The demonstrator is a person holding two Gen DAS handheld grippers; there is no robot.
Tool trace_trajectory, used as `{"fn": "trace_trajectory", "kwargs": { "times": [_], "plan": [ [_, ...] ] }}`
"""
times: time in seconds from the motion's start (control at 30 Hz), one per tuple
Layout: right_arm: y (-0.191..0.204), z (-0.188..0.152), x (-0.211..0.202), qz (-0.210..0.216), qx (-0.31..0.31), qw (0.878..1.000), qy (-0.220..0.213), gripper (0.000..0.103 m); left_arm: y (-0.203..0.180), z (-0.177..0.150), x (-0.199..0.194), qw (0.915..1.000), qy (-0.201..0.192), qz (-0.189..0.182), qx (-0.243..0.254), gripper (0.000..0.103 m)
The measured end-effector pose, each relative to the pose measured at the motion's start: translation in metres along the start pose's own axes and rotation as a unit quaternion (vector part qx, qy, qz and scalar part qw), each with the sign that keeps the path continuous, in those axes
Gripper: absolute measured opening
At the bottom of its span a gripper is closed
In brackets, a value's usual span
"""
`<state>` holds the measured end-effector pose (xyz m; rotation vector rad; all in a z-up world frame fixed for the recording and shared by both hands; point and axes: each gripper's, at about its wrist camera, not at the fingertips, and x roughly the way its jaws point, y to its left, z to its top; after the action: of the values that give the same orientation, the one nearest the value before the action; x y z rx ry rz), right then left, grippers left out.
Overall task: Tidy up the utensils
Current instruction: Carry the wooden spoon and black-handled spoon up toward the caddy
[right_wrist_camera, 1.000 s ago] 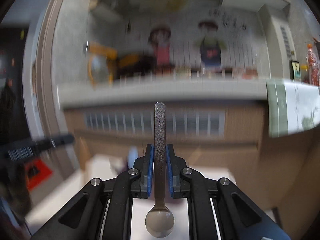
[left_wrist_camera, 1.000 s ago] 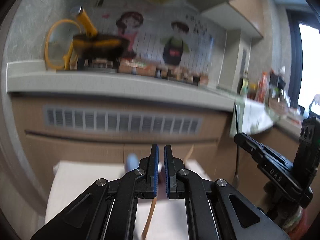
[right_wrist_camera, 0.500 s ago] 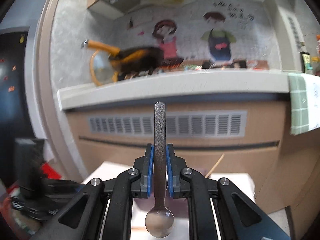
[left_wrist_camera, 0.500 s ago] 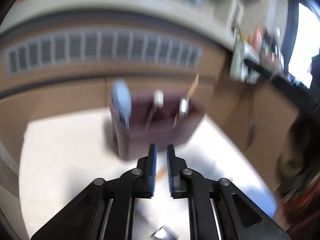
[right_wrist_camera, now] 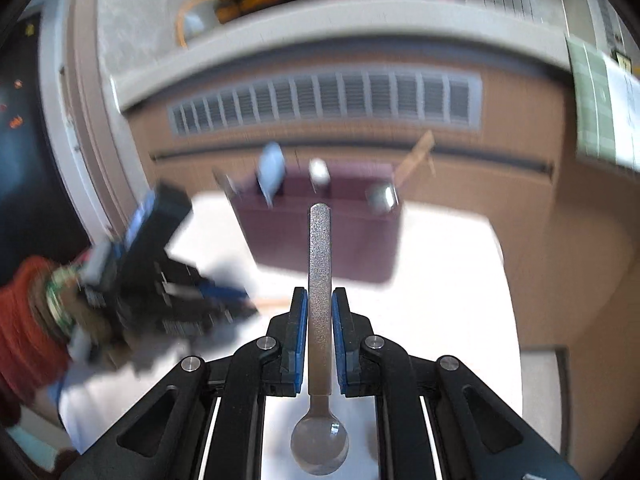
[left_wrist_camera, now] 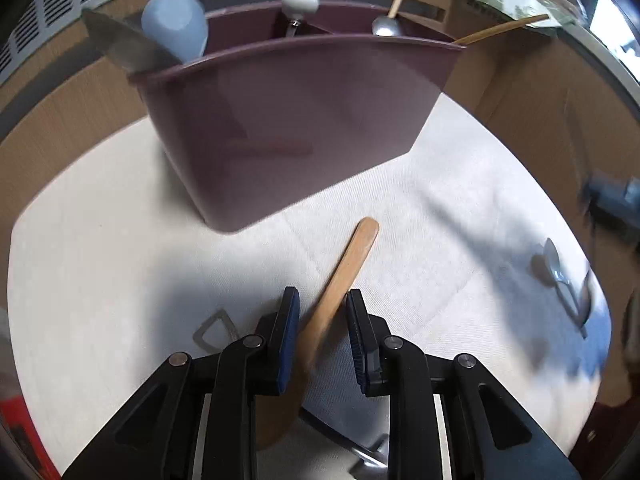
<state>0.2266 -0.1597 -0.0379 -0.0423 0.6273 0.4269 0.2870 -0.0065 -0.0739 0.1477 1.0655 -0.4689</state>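
While my left gripper points down at the white table, its jaws are opening, and the handle of a wooden spoon lies between them; the blue pads do not press on it, and the spoon rests flat on the cloth with its handle end toward the dark red utensil caddy. My right gripper is closed on a metal spoon; I see the textured handle pointing forward past the fingertips and the round bowl behind the pads, near the camera. The caddy stands upright at the far side of the table, in front of brown cabinet doors; it holds a knife blade and a light blue utensil in its left part, a white-headed utensil in the middle, and a metal spoon head with 2 wooden sticks at the right. On the table's right edge lie more metal pieces, blurred. In the right wrist view the left gripper appears at the left, blurred, with a red sleeve behind it.
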Motion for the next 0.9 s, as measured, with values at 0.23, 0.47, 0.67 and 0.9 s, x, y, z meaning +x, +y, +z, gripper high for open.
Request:
{"fn": "trace_trajectory", "kwargs": {
  "times": [0.23, 0.47, 0.67, 0.9],
  "plan": [
    [-0.011, -0.045, 0.033, -0.008, 0.009, 0.996, 0.090, 0.012, -0.033, -0.025, -0.015, 0.9994, 0.030, 0.011, -0.010, 0.025],
    [-0.015, -0.049, 0.057, -0.020, 0.012, 0.991, 0.135, 0.013, -0.047, -0.014, -0.012, 0.9989, 0.041, 0.022, -0.002, 0.025],
    [-0.014, -0.048, 0.070, -0.025, -0.001, 0.990, 0.140, 0.017, -0.050, 0.003, -0.008, 0.9992, 0.017, 0.033, -0.013, 0.015],
    [-0.015, -0.043, 0.071, -0.028, -0.010, 0.992, 0.121, 0.012, -0.054, -0.016, -0.044, 0.9972, -0.045, 0.016, -0.057, 0.011]
  ]
}}
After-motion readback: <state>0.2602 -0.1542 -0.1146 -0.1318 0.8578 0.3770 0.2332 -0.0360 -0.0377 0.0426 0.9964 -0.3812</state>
